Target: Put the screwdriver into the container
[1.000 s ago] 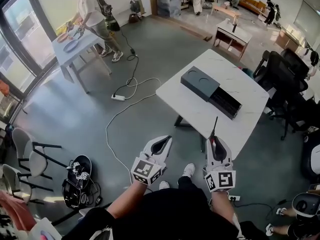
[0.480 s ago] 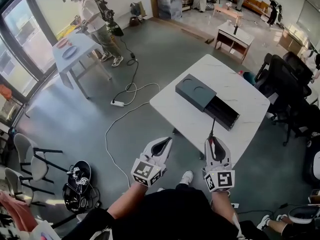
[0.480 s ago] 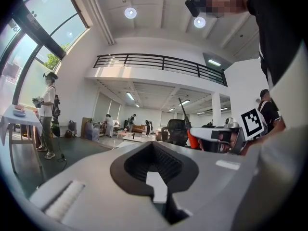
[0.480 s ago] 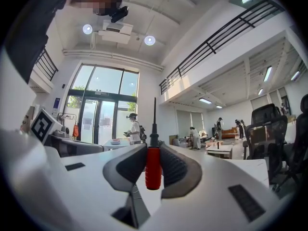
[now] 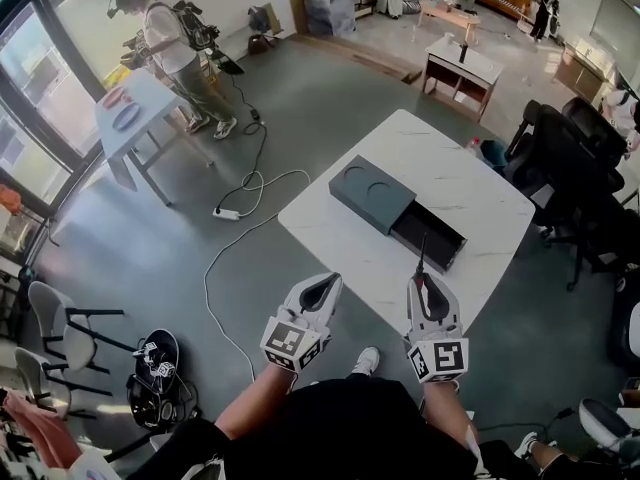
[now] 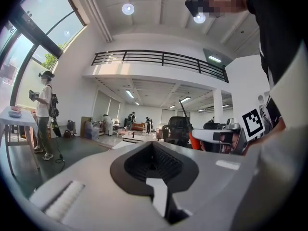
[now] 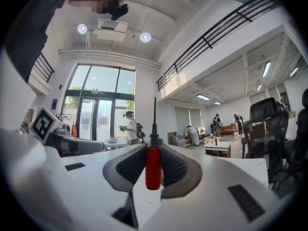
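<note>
A screwdriver [image 5: 421,268] with a red handle [image 7: 153,167] and a thin black shaft stands upright in my right gripper [image 5: 424,282], which is shut on the handle [image 7: 154,147]. The shaft points forward over the near edge of the white table [image 5: 455,183]. On that table lies the dark grey container [image 5: 370,193], its black drawer [image 5: 430,239] pulled out toward me and open on top. My left gripper [image 5: 318,288] hovers beside the right one, off the table's near-left side, shut with nothing between its jaws [image 6: 153,147].
Black office chairs [image 5: 575,173] crowd the table's right side. A white cable and power strip [image 5: 226,213] trail across the grey floor at left. A person [image 5: 170,43] stands by a small table [image 5: 125,118] far left. A bag [image 5: 158,363] and chairs [image 5: 55,318] sit at lower left.
The table and container have drawn closer and slid left in the head view as I step toward them. Both grippers keep their pose, and the screwdriver stays gripped.
</note>
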`<state>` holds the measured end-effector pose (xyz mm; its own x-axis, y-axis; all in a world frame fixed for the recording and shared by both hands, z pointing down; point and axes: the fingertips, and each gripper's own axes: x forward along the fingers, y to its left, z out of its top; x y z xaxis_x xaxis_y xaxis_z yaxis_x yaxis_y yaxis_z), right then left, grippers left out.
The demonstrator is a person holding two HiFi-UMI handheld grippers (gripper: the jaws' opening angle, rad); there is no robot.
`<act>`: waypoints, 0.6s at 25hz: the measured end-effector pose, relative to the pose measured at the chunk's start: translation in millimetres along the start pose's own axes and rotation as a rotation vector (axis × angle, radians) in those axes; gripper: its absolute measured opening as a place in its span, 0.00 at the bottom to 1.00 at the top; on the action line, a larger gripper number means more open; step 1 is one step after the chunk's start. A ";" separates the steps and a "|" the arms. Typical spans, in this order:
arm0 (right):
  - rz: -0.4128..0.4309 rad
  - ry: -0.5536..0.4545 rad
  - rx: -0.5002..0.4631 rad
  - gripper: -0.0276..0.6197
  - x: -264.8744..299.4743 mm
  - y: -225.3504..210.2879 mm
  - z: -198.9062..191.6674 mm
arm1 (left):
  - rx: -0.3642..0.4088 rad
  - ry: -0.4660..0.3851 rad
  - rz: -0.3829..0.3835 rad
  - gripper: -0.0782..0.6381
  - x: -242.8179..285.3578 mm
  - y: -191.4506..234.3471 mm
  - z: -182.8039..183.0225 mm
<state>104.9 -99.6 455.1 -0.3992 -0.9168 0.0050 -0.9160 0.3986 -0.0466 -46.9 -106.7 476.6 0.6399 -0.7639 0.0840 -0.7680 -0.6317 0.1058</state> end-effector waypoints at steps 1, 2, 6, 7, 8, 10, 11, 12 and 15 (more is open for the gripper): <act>-0.001 0.003 0.002 0.18 2.4 -5.2 -1.1 | 0.001 0.002 0.001 0.12 5.2 0.7 0.3; -0.002 0.004 0.004 0.18 4.6 -10.1 -1.8 | 0.001 0.004 0.002 0.12 10.0 1.2 0.7; -0.007 0.005 0.012 0.18 9.1 -30.0 -7.7 | 0.003 0.012 0.006 0.12 25.7 0.5 -0.7; -0.007 0.006 0.012 0.18 10.0 -34.2 -9.2 | 0.004 0.013 0.006 0.12 29.2 0.2 -1.2; -0.007 0.008 0.011 0.18 10.8 -37.8 -10.4 | 0.005 0.014 0.005 0.12 32.4 -0.2 -1.5; -0.011 0.014 0.009 0.18 10.8 -44.0 -12.3 | 0.006 0.020 0.000 0.12 37.9 -2.2 -2.1; -0.014 0.017 0.008 0.18 10.3 -46.8 -13.2 | 0.007 0.025 -0.004 0.12 40.6 -3.4 -2.6; -0.018 0.021 0.008 0.18 10.0 -49.6 -14.3 | 0.008 0.029 -0.008 0.12 43.4 -4.4 -3.3; -0.031 0.039 0.001 0.18 10.3 -57.8 -19.3 | 0.012 0.036 -0.024 0.12 52.7 -6.0 -4.3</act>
<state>152.9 -131.6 477.2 -0.3723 -0.9270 0.0456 -0.9278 0.3703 -0.0465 -8.4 -142.6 484.6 0.6584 -0.7434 0.1177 -0.7526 -0.6513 0.0967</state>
